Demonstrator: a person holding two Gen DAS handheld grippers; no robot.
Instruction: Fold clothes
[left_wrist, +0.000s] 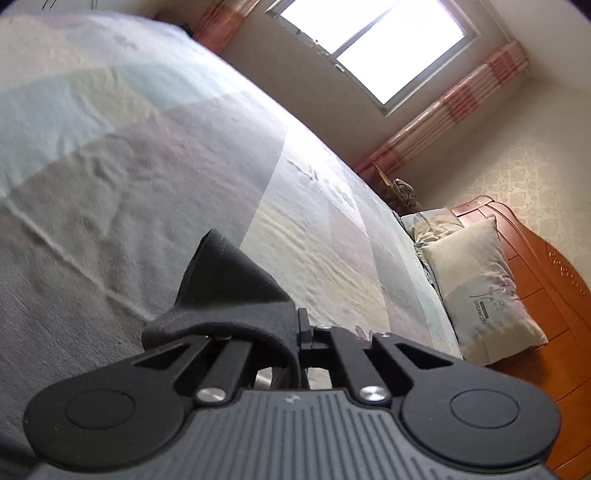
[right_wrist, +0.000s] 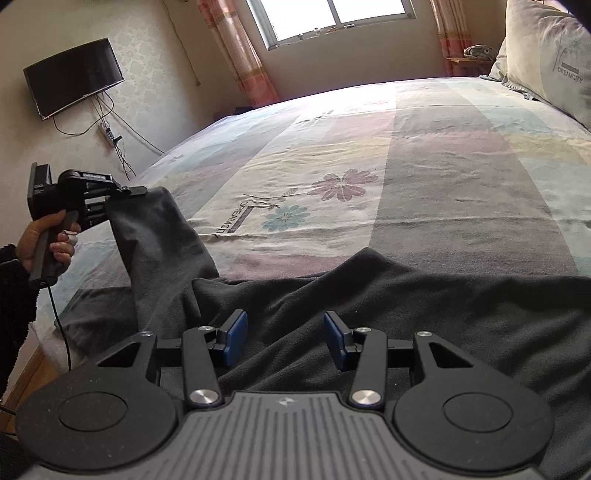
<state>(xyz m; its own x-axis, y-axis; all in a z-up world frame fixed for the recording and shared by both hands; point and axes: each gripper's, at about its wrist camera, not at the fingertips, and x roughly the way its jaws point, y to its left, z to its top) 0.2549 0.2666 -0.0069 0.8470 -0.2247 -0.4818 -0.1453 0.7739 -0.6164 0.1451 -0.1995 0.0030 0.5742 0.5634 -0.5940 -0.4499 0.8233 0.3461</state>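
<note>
Bed (right_wrist: 424, 155), pillow (right_wrist: 550, 55) (headboard side), television (right_wrist: 74, 83).

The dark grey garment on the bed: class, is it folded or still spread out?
Not folded: the dark grey garment lies rumpled on the bed, one end lifted by the left gripper.

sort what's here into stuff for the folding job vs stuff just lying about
For the job:
- dark garment, spread on the bed
- left gripper, shut on a raised corner of the garment
- right gripper, open just above the garment

Just lying about:
- pillow
- TV on the wall
- power strip
- curtains
</note>
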